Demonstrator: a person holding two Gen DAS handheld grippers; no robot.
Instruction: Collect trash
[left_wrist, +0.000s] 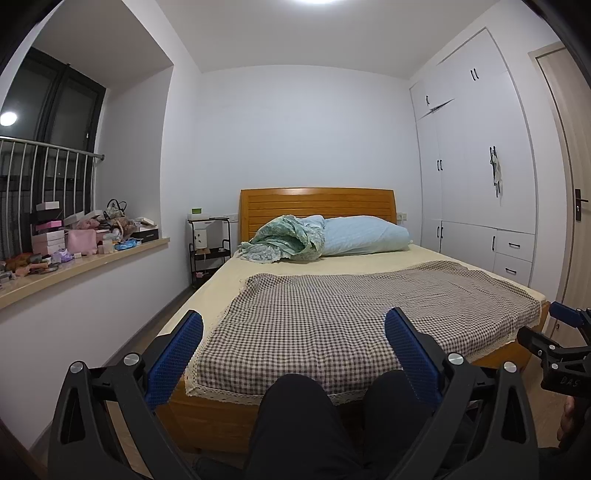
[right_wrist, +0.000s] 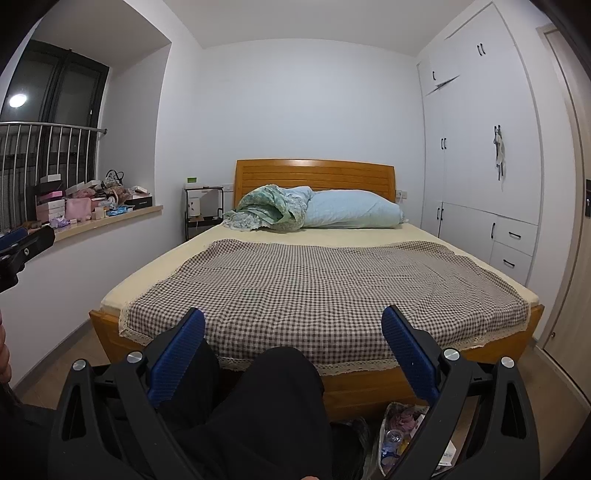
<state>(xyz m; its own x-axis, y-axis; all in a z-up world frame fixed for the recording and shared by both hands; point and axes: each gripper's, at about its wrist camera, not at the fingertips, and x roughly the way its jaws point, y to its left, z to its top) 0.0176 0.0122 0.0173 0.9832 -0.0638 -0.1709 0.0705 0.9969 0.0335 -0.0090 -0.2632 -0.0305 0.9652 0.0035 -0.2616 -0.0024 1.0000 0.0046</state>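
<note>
1. Trash bag (right_wrist: 400, 432) sits on the floor at the foot of the bed, low right in the right wrist view, just right of the person's knee (right_wrist: 273, 398). Mouth faces up and is open; long axis can't be told, since the right finger hides part of it.
2. Bag is thin clear crinkly plastic. Inside are a clear plastic bottle (right_wrist: 391, 439) and some pinkish crumpled stuff; other bits are too small to tell.
3. Left gripper (left_wrist: 293, 325) is spread wide, nothing between the fingers, touching nothing. It hangs over the knees, pointing at the bed (left_wrist: 221, 413).
4. Right gripper (right_wrist: 293, 325) is also spread wide and empty, pointing the same way along the bed. The bag is below and just behind its right finger; contact can't be told.
5. Finger pads (left_wrist: 177, 354) are blue, flat, with a fine dotted grip texture. Arms are matte black plastic with round silver bolts.
6. Bed has an orange slatted wood frame and a cream sheet. A brown-white checked blanket (left_wrist: 351, 317) with a lace edge lies flat across the foot end.
7. At the headboard are a pale blue pillow (left_wrist: 365, 236) and a bunched green floral cloth (left_wrist: 284, 240), touching.
8. The windowsill (left_wrist: 92, 258) on the left is cluttered with boxes, pink bags and small items.
9. A white wardrobe (left_wrist: 476, 184) with black handles stands on the right.
</note>
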